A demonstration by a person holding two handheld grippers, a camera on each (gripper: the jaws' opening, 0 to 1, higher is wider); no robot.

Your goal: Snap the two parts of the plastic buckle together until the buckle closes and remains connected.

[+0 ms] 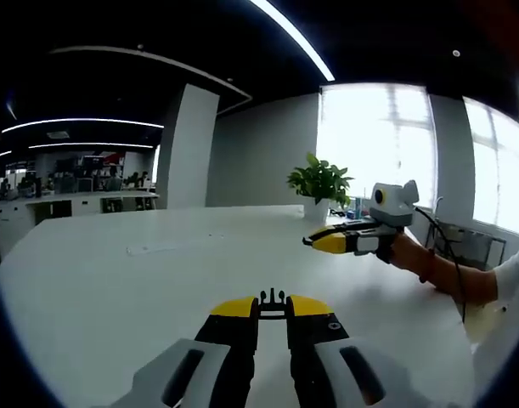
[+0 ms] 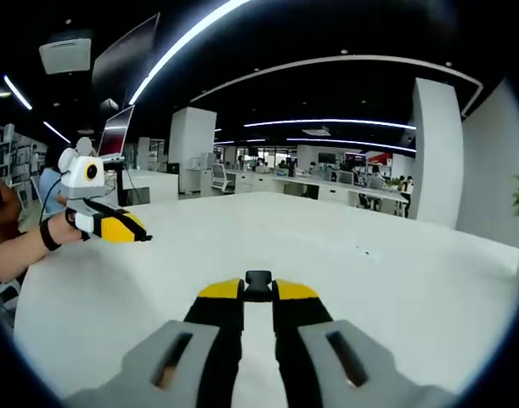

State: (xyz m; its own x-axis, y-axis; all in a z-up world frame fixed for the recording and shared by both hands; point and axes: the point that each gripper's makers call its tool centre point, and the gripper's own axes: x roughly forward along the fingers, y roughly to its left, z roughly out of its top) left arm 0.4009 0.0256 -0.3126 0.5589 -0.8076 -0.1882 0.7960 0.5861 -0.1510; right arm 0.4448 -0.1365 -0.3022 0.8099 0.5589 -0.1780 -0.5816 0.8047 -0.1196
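Gripping a black pronged buckle half [image 1: 273,303] between closed left gripper [image 1: 273,308] tips; clamping the black socket half [image 2: 258,285] in the closed right gripper [image 2: 258,293], both raised above the white table [image 1: 115,280]. Handling as light, stiff, slick plastic, likely needing rear-body holds leaving mating ends free. Reading no legible markings.

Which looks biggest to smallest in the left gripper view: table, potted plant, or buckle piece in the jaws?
1. White table
2. Potted plant
3. Pronged buckle piece, gripped by the left gripper; it sits nearer the camera yet looks smallest.
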